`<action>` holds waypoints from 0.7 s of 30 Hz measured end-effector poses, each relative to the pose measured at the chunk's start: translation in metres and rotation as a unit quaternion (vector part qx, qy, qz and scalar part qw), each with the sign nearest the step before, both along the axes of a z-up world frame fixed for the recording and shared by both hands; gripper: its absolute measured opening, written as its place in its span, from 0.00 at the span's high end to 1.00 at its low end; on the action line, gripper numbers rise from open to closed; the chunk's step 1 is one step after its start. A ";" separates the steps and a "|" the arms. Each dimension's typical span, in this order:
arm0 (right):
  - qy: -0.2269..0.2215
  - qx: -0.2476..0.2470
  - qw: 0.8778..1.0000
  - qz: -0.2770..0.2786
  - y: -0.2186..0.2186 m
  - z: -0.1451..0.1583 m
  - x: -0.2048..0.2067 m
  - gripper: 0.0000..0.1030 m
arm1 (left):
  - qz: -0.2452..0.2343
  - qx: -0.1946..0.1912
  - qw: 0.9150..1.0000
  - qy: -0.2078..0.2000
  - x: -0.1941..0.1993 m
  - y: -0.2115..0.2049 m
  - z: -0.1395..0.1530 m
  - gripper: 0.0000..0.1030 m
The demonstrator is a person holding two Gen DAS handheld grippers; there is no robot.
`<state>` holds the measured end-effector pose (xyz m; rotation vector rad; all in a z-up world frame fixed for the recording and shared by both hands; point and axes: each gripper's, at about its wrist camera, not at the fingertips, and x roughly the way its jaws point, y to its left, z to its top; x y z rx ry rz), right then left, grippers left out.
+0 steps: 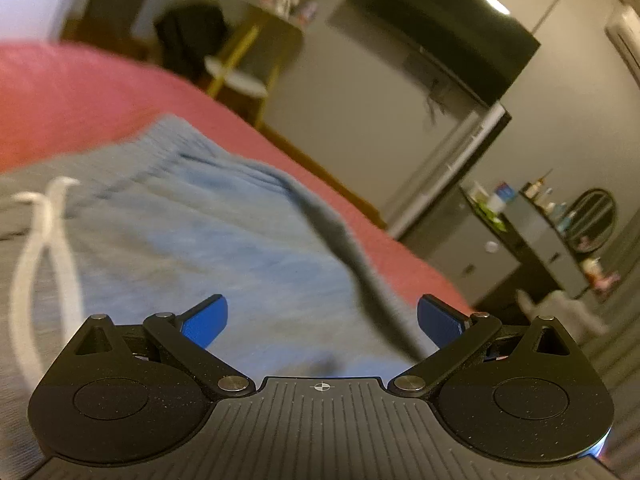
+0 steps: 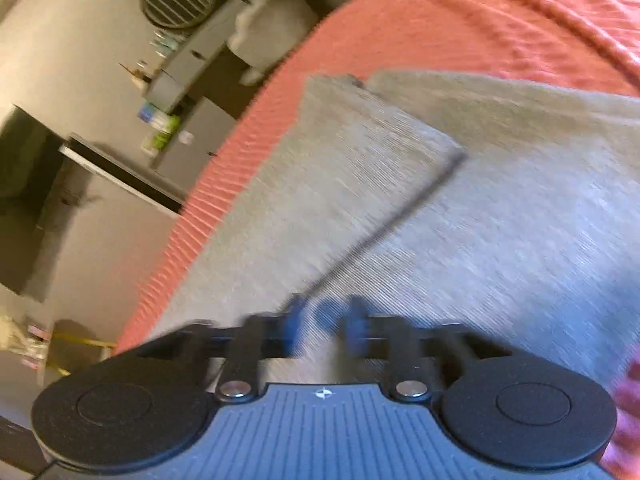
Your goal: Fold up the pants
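- Plainly spread across a red bedspread (image 1: 80, 92): grey pants (image 1: 200, 248), waistband and white drawstring (image 1: 44, 232) toward the left of the left wrist view.
- Left gripper (image 1: 322, 322) poised above the pants, blue fingertips (image 1: 206, 322) set wide apart, nothing between them, only grey cloth showing through the gap.
- Dark fold edge running diagonally down the cloth toward the right blue pad.
- Behind the bed: grey wall, dark television (image 1: 436, 28), small round table (image 1: 240, 76) with yellow legs, cluttered dresser (image 1: 532, 232) at right.
- Right gripper (image 2: 324, 320) blurred, low over the pants (image 2: 400, 200); fingers parted with a gap showing bare cloth, nothing gripped.
- Seen from the right wrist: one layer of pants folded over another, its corner and dark edge slanting down to the fingertips.
- Red bedspread (image 2: 480, 20) bordering the pants above and to the left.
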<state>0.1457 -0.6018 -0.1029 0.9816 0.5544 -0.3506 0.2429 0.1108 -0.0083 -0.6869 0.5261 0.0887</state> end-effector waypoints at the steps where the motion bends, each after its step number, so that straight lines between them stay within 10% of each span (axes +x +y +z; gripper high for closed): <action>1: -0.005 0.000 1.000 0.001 -0.001 0.000 0.003 0.38 | -0.006 -0.020 1.000 0.009 0.017 0.003 0.001 0.00; 5: -0.006 -0.002 1.000 -0.015 -0.011 -0.008 0.029 0.37 | -0.014 -0.054 0.997 0.047 0.077 0.000 0.001 0.00; 8: -0.020 0.002 1.000 -0.013 -0.019 -0.010 0.038 0.67 | -0.042 -0.036 0.996 0.064 0.115 -0.014 0.000 0.04; 13: -0.021 0.025 0.999 -0.017 -0.028 -0.018 0.043 0.75 | -0.094 -0.064 0.986 0.123 0.156 -0.036 -0.020 0.26; 15: -0.029 0.045 0.998 -0.026 -0.032 -0.017 0.039 0.70 | -0.110 -0.069 0.978 0.166 0.166 -0.041 -0.034 0.48; 17: -0.021 0.043 0.999 -0.021 -0.030 -0.016 0.041 0.69 | -0.092 -0.071 0.975 0.192 0.166 -0.039 -0.037 0.92; 21: -0.002 0.004 1.000 0.009 -0.032 0.007 0.048 0.95 | -0.086 -0.078 0.985 0.129 0.136 -0.032 0.001 0.94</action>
